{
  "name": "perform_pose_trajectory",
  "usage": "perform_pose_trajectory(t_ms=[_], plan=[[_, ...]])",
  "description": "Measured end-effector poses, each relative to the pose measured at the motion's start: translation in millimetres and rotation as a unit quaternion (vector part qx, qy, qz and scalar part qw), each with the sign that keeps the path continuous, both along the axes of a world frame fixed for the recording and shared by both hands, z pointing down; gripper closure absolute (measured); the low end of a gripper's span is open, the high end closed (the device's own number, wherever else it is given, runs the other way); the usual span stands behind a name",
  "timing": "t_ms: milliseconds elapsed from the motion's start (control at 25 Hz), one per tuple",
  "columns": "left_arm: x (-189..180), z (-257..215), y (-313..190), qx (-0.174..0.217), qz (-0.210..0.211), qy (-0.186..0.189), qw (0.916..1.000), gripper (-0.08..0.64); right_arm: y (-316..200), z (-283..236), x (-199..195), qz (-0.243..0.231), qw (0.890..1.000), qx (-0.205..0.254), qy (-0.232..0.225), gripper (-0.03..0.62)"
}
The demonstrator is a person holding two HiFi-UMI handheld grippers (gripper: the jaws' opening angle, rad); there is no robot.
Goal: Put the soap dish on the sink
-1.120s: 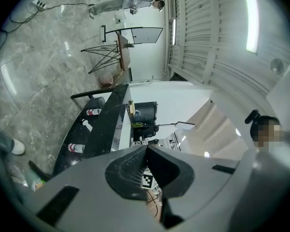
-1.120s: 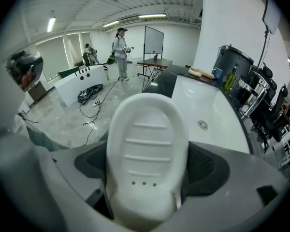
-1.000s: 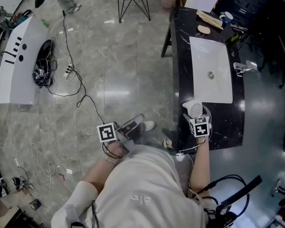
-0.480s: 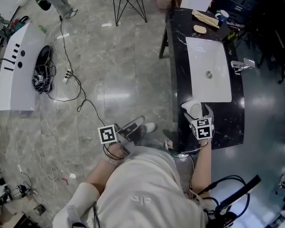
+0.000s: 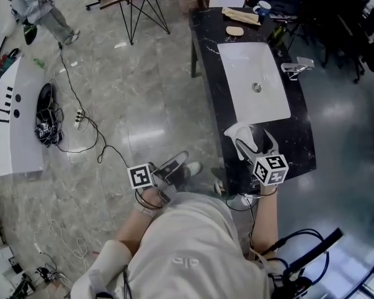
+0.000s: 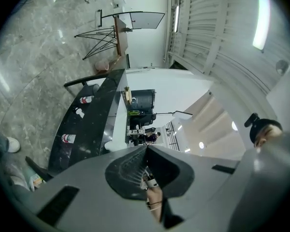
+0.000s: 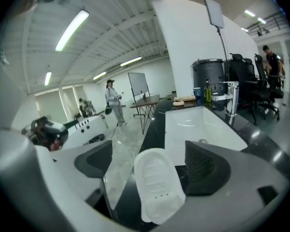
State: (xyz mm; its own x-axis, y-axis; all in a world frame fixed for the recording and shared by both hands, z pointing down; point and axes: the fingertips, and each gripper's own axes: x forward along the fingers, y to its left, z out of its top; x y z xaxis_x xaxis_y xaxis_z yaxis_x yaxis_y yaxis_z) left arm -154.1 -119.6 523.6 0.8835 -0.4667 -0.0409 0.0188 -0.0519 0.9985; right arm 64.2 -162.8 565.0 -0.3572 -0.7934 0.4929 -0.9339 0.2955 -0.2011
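The white ribbed soap dish (image 7: 158, 191) lies between the spread jaws of my right gripper (image 7: 152, 163), close to the right pad and well clear of the left one. In the head view the soap dish (image 5: 239, 132) sits on the black counter (image 5: 299, 148) by the front left corner of the white sink basin (image 5: 255, 83). My right gripper (image 5: 254, 143) is just behind it, open. My left gripper (image 5: 174, 162) hangs over the floor beside the person's body. In its own view the left gripper (image 6: 146, 151) has its pads pressed together on nothing.
A chrome faucet (image 5: 293, 67) stands at the sink's right side. A soap bar (image 5: 235, 30) and a few small items lie at the counter's far end. Cables (image 5: 81, 126) trail over the marble floor, with a white fixture (image 5: 12, 123) at the left. A person (image 5: 34, 8) stands far off.
The right gripper has lifted and turned left, and the dish now lies ahead and left of the jaws near the sink's front corner. The left gripper has kept its place.
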Motion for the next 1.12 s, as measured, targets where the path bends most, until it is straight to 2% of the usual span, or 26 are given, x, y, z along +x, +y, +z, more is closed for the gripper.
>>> perform_pose_trajectory(t_ms=[120,240,400,560,680,840,920,1120], plan=[[18.6,-2.3,2.6,0.002,0.029,0.002,0.9996,0.552,8.7,-26.3,9.2,0.043,0.993,0.036,-0.103,0.141],[37.0,-5.1,6.3,0.008,0.059,0.002,0.9982,0.552,21.6,-52.2,22.2,0.079,0.976,0.078,-0.188,0.141],[62.3,-10.9,14.8,0.014,0.098,0.004,0.9951,0.552,45.8,-86.0,45.8,0.121,0.943,0.134,-0.279,0.141],[89.8,-14.3,25.0,0.019,0.145,0.007,0.9893,0.552,78.9,-115.1,69.8,0.151,0.903,0.193,-0.353,0.141],[114.9,-14.9,35.4,0.017,0.184,0.006,0.9827,0.552,109.3,-132.5,87.7,0.171,0.878,0.232,-0.382,0.143],[152.7,-14.1,50.5,0.024,0.239,0.004,0.9707,0.552,149.2,-140.6,107.6,0.201,0.864,0.263,-0.380,0.143],[172.2,-14.7,60.3,0.024,0.267,0.005,0.9633,0.552,171.6,-140.6,117.9,0.222,0.853,0.277,-0.383,0.143],[220.8,-18.9,97.3,0.029,0.356,0.009,0.9341,0.552,240.1,-140.6,139.2,0.289,0.823,0.314,-0.375,0.143]])
